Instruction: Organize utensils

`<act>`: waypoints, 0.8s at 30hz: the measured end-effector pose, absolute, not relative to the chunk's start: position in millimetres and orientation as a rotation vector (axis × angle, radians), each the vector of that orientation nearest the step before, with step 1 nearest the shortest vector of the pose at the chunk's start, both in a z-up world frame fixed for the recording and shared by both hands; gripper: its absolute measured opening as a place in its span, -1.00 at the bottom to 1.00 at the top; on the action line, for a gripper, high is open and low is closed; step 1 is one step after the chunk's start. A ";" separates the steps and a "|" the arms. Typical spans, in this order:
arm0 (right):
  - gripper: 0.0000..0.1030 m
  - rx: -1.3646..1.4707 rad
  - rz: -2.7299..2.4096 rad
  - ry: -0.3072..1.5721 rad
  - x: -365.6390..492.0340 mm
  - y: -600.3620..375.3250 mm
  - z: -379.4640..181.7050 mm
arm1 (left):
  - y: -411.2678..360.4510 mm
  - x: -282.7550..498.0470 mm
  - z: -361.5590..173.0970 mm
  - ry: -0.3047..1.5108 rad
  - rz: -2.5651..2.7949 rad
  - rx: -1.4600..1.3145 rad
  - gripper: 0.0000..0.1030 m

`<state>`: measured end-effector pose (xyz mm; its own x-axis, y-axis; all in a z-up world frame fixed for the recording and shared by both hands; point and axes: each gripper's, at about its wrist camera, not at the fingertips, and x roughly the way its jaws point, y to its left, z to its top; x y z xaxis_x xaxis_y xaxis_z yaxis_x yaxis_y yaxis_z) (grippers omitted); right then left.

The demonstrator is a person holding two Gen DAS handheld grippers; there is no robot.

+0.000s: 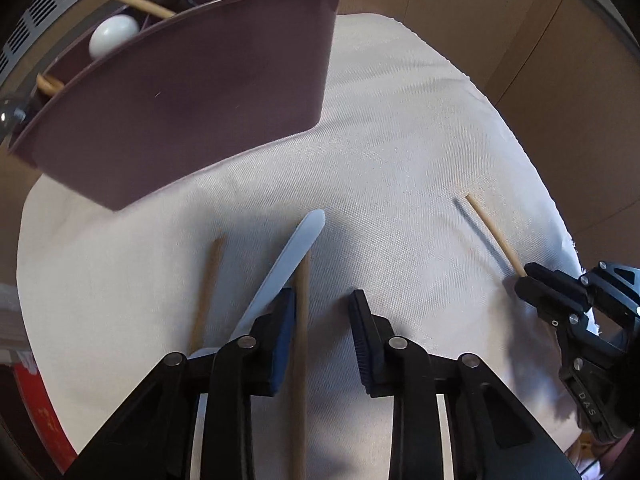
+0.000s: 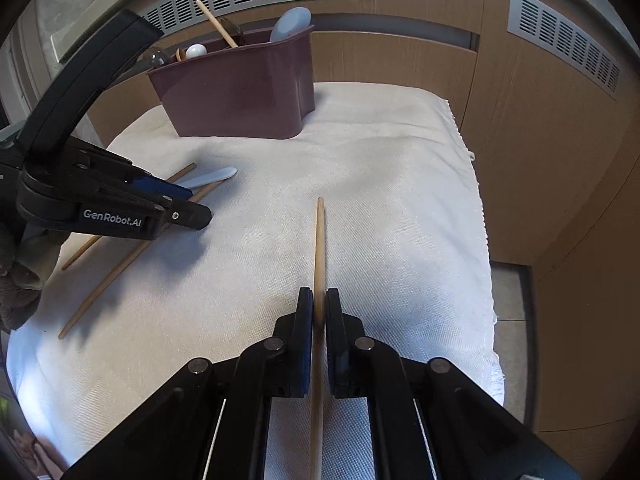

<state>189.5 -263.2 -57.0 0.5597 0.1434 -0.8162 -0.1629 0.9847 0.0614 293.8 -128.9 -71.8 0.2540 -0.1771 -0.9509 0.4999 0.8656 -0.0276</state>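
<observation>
Your right tongs [image 2: 319,312] pinch a wooden chopstick [image 2: 319,248] above the cloth-covered bench [image 2: 400,200]; carrying it to the maroon caddy [image 2: 240,92] is likely next. Your left tongs [image 1: 322,334] hang spread over another chopstick [image 1: 301,320] beside the pale spatula [image 1: 286,260]. The caddy's compartments are mostly hidden.

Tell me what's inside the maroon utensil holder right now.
Poking out of the maroon holder: a blue spoon, a wooden stick, a white round utensil end. Its walls hide everything lower down.
</observation>
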 end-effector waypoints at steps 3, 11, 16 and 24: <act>-0.89 -0.010 0.185 0.949 187.0 -264.9 -55.7 | -128.9 287.5 -71.3 1.244 -0.466 0.321 -0.66; -0.90 0.055 0.222 0.919 177.3 -267.0 -45.1 | -88.5 229.6 -42.1 1.101 -0.501 0.114 -0.85; -0.90 0.051 0.224 0.875 172.7 -261.4 -21.8 | -54.2 201.4 6.9 0.935 -0.495 -0.061 -0.85; -0.90 0.015 0.236 0.779 158.6 -244.3 17.9 | -4.7 169.3 56.7 0.762 -0.515 -0.090 -0.85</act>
<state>158.6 -244.3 17.9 0.6865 0.2163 -0.6942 -0.2054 0.9735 0.1002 169.3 -4.7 56.7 0.6062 -0.4770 -0.6364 0.4131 0.8726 -0.2606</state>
